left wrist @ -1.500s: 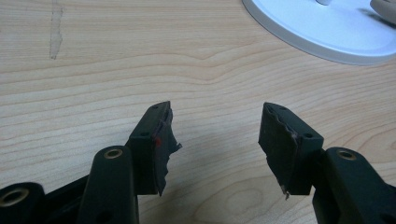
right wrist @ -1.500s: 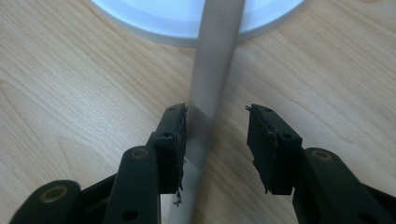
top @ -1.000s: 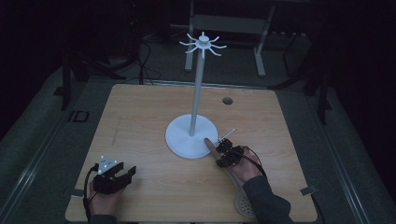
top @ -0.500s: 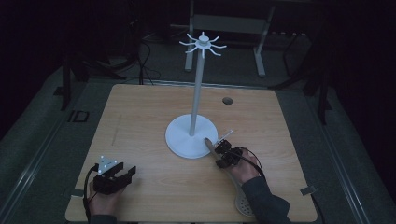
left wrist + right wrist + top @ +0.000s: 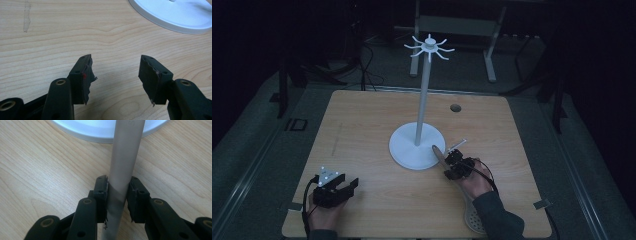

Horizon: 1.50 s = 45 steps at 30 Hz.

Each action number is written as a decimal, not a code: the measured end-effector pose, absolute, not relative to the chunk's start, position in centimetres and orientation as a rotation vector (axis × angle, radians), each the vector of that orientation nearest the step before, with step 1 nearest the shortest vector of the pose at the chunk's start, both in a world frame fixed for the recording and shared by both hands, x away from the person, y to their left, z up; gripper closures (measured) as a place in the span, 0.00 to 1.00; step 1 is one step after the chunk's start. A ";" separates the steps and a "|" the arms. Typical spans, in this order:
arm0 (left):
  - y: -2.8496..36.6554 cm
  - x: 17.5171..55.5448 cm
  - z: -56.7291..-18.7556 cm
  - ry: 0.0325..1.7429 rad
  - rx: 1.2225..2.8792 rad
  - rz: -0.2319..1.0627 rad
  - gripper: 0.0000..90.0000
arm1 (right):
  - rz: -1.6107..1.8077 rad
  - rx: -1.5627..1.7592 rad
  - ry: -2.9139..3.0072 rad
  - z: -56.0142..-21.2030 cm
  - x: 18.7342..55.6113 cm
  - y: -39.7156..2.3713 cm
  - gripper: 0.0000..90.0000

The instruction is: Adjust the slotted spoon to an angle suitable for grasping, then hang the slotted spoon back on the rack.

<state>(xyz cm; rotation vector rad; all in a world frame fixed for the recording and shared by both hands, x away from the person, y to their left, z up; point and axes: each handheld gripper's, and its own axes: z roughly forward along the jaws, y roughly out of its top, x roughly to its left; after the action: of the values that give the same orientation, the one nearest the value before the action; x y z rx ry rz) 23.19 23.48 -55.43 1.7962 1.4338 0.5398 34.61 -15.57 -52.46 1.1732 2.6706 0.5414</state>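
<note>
A white stand (image 5: pixel 422 100) with a ring of hooks on top rises from a round base (image 5: pixel 409 147) at mid-table. My right gripper (image 5: pixel 451 161) sits just right of that base, shut on the grey handle (image 5: pixel 125 157) of a slotted spoon. Its jaws have just been closing, and the pads now press the handle on both sides (image 5: pixel 118 186). The handle tip (image 5: pixel 437 151) lies over the base rim (image 5: pixel 95 130); the perforated head (image 5: pixel 476 219) shows beside the sleeve near the front edge. My left gripper (image 5: pixel 349 186) rests at the front left, open and holding nothing (image 5: pixel 115 67).
The base rim (image 5: pixel 175 15) lies ahead and to the right of the left gripper. A dark round hole (image 5: pixel 455 107) sits in the tabletop behind the stand. Tape marks (image 5: pixel 542 204) flag the front corners. Metal frame legs stand beyond the far edge.
The right hand has edged slightly toward the stand's base with the handle between its jaws. The left hand has kept still.
</note>
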 end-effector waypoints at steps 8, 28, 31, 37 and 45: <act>23.5 23.1 -55.4 1.432 1.794 0.541 0.50 | 0.610 1.174 2.631 -51.4 34.1 -16.2 0.80; 23.5 23.1 -55.4 1.435 1.788 0.544 0.50 | 0.815 1.140 2.446 -48.8 33.3 -18.0 0.82; 23.6 23.0 -55.4 1.437 1.789 0.545 0.50 | 0.841 1.148 2.419 -48.5 33.4 -18.2 0.82; 23.7 23.0 -55.4 1.436 1.783 0.547 0.50 | 0.884 1.158 2.361 -47.9 33.4 -18.6 0.82; 23.7 23.0 -55.4 1.436 1.782 0.548 0.50 | 0.932 1.154 2.308 -47.0 33.3 -18.8 0.82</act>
<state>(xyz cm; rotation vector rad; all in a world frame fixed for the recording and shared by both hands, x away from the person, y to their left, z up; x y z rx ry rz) 23.02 23.73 -55.38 1.7823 1.4356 0.5477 33.32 -18.75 -47.02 1.1545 2.3085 0.9322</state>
